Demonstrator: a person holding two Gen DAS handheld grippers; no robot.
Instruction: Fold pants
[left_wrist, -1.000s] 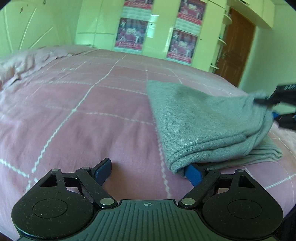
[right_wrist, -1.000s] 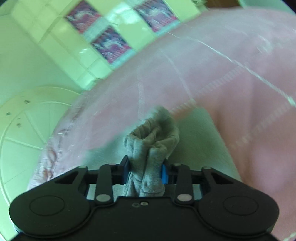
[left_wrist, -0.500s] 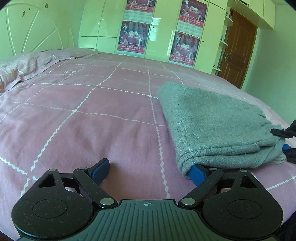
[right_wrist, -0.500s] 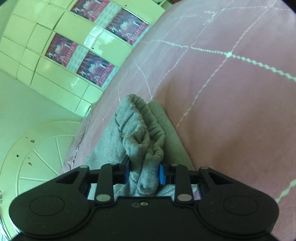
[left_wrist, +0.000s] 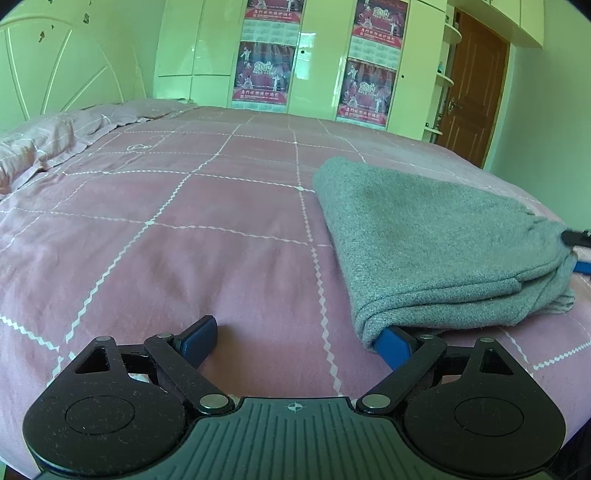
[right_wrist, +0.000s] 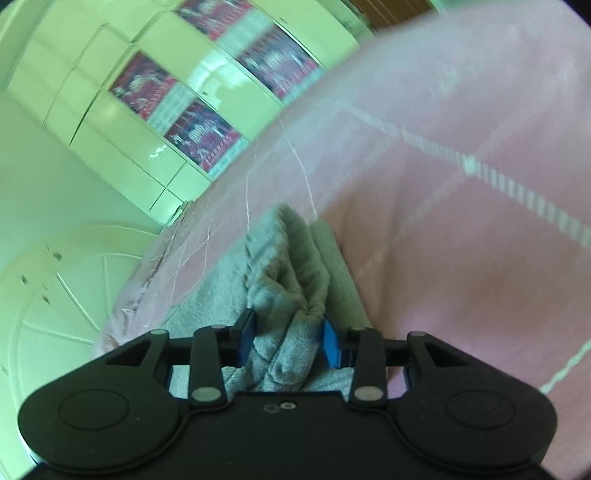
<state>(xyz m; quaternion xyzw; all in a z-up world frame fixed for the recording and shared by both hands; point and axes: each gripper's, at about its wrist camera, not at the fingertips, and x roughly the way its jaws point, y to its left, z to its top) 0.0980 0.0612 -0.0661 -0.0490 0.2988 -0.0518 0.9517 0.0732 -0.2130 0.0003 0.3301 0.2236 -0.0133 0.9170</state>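
I see the pants (left_wrist: 424, 236) folded into a grey stack on the pink bed (left_wrist: 184, 229), sitting right of centre in the left wrist view. Left gripper (left_wrist: 295, 338) is at the bottom of that frame with its jaws wide apart, gripping nothing. Its left pad (left_wrist: 197, 338) rests on bare bedspread; its right pad (left_wrist: 393, 345) is tucked under the near corner of the stack, cloth draped over it.

Right gripper (right_wrist: 288, 339) is at the bottom centre of its own frame, which is motion-blurred. The bunched waistband end of the pants (right_wrist: 288, 280) sits between its blue pads (right_wrist: 330, 341). Jaws are opening; cloth touches both pads, though I can't tell how firmly they press. In the left wrist view the right gripper (left_wrist: 578, 251) pokes in at the right edge, against the far end of the stack.

Wardrobe (left_wrist: 317, 55) with red posters and a brown door (left_wrist: 471, 85) fill the top of the left view.
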